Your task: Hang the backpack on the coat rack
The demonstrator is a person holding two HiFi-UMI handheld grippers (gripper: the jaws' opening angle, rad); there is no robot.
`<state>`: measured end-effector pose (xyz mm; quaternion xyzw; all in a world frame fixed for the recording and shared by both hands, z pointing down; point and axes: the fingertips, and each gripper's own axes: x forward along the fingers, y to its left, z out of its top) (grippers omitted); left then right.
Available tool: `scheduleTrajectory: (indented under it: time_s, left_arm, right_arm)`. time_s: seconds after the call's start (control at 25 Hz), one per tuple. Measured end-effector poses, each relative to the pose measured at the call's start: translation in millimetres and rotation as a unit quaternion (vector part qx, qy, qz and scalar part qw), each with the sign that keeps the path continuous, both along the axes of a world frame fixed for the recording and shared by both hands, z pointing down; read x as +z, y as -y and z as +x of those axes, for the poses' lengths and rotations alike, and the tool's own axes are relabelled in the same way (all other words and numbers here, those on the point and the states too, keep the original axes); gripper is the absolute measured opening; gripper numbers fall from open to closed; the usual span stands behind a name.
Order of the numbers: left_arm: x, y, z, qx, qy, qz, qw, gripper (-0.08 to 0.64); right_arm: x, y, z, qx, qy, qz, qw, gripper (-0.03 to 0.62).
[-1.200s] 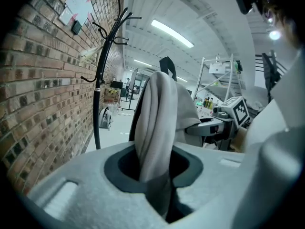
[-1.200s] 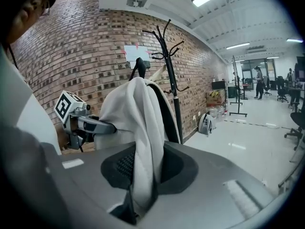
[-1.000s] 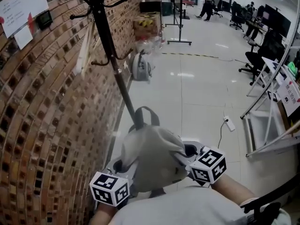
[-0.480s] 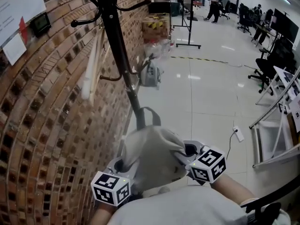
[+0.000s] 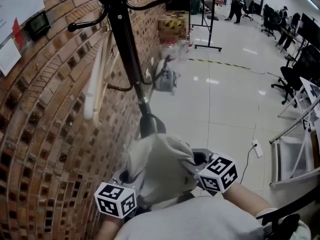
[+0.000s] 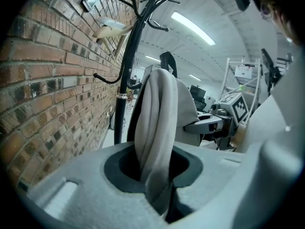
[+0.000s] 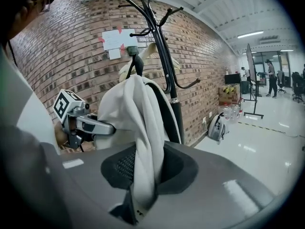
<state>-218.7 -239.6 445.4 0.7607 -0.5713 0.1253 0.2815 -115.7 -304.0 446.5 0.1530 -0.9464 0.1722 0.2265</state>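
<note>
I hold a light grey backpack (image 5: 160,166) between both grippers, close in front of me. My left gripper (image 5: 127,180) is shut on a fold of its fabric (image 6: 155,128) at its left side. My right gripper (image 5: 196,164) is shut on another fold (image 7: 143,142) at its right side. The dark top handle (image 5: 151,125) of the backpack points at the black coat rack (image 5: 127,59), whose pole stands just beyond it by the brick wall. The rack's curved hooks (image 5: 82,21) spread high above the backpack. In the right gripper view the rack (image 7: 162,56) rises right behind the backpack.
A brick wall (image 5: 50,134) runs along the left. Another small grey backpack (image 5: 165,79) sits on the floor further on by the wall, with boxes (image 5: 172,26) and bottles behind it. White frames (image 5: 295,134) and a power strip (image 5: 258,148) lie to the right. A person (image 5: 235,1) walks far off.
Both grippers have carried the backpack forward toward the coat rack, so the pole now stands close behind the handle. The grips have not changed.
</note>
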Motion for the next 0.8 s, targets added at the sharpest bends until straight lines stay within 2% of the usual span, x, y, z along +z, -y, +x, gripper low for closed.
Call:
scheduleTrajectory:
  time_s: [0.8]
  left_arm:
    - [54,65,-27,-0.054,-0.010,-0.059,0.9968,0.084]
  right_arm:
    - [56,70,-41,-0.070,-0.030,-0.053,0.996,0.074]
